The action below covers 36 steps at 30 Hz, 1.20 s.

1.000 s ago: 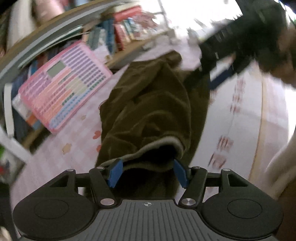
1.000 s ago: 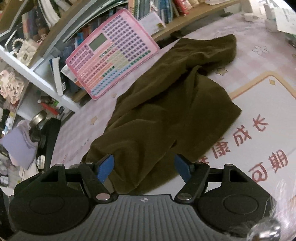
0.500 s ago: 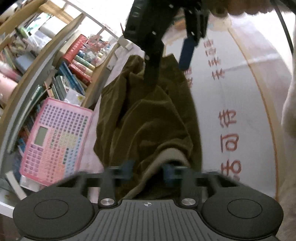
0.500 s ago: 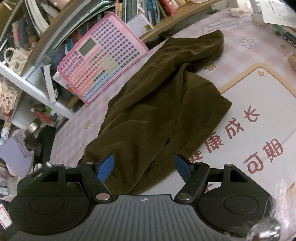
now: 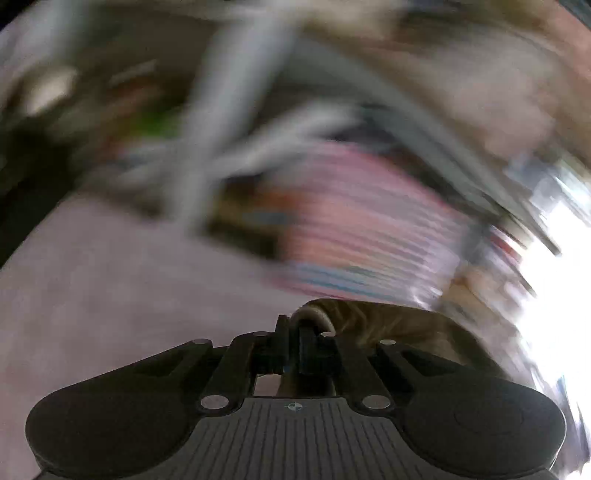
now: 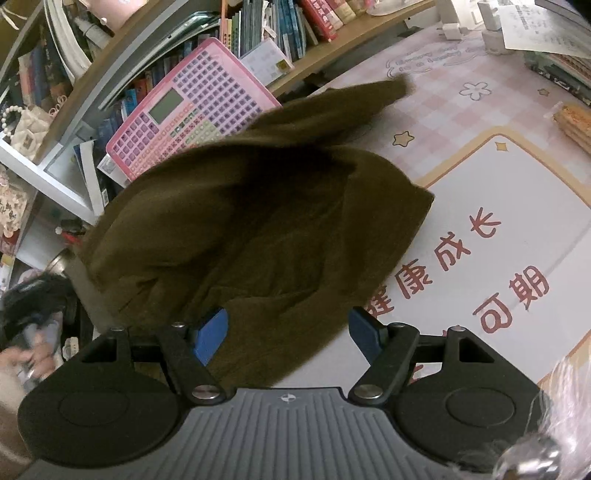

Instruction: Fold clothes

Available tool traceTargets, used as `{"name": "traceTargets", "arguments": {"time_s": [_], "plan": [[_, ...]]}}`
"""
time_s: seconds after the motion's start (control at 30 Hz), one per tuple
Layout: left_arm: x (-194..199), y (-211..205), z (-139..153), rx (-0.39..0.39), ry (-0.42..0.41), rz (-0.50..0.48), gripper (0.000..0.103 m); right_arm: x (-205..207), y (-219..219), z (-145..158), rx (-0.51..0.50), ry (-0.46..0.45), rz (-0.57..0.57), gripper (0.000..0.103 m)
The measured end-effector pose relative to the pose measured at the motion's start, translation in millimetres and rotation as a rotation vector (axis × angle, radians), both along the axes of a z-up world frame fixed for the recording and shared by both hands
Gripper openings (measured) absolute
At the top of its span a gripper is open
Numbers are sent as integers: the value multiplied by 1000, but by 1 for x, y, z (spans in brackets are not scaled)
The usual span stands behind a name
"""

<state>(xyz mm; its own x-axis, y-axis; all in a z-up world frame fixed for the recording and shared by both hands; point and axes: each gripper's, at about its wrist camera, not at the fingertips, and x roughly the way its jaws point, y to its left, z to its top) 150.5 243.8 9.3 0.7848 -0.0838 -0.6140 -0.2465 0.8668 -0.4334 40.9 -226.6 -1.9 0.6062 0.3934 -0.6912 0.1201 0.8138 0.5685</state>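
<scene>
Garment [image 6: 258, 221]: olive-brown, thick napped cloth, one piece, with a pale ribbed hem [image 5: 314, 317]. Location: on the table [image 6: 461, 110], over the pink checked cover and lapping the left edge of the white mat [image 6: 517, 206] with red characters. Left portion is raised off the surface and blurred; a narrow end [image 6: 388, 90] trails to the far right.

Left tongs [image 5: 295, 332]: clenched on the pale hem, a fold of brown cloth bunched just to their right. Background in the left wrist view is smeared beyond reading, apart from a pink striped shape.

Right tongs [image 6: 288, 330]: released, blue pads [image 6: 210, 332] spread wide, the garment's near edge lying between them; contact cannot be told.

Handling (judged): soft, limp, moderately heavy for cloth; drapes and sags from any single hold, will not keep a crease unaided. Not fragile, not slippery; the nap should grip well. Risk: lifted by one point it swings and drags the trailing end.

Where to take hold (judged): at hems and corners, pinching the edge rather than mid-panel. The near edge between the right tongs is the obvious second hold, paired with the hem on the left.

Surroundings: pink keyboard toy [image 6: 192, 110] propped against the bookshelf [image 6: 277, 22], far left, partly overlapped by the raised cloth.
</scene>
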Motion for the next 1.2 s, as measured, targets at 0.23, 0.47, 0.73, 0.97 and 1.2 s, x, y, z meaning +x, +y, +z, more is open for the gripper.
{"name": "traceTargets", "arguments": {"time_s": [0.23,0.47,0.73,0.97,1.2], "plan": [[-20,17,-34,50,173,105,57,2,2,-2,-7,16,18,71],[-67,11,-28,62,114,125,57,10,14,-6,-7,27,68,71],[-91,-26,-23,108,42,-8,57,20,15,-17,-62,80,27,68],[-60,-44,-50,100,168,-7,56,22,13,-17,-219,43,-22,64],[-59,-52,-51,121,143,-60,1,23,5,-21,-200,49,-60,62]]}}
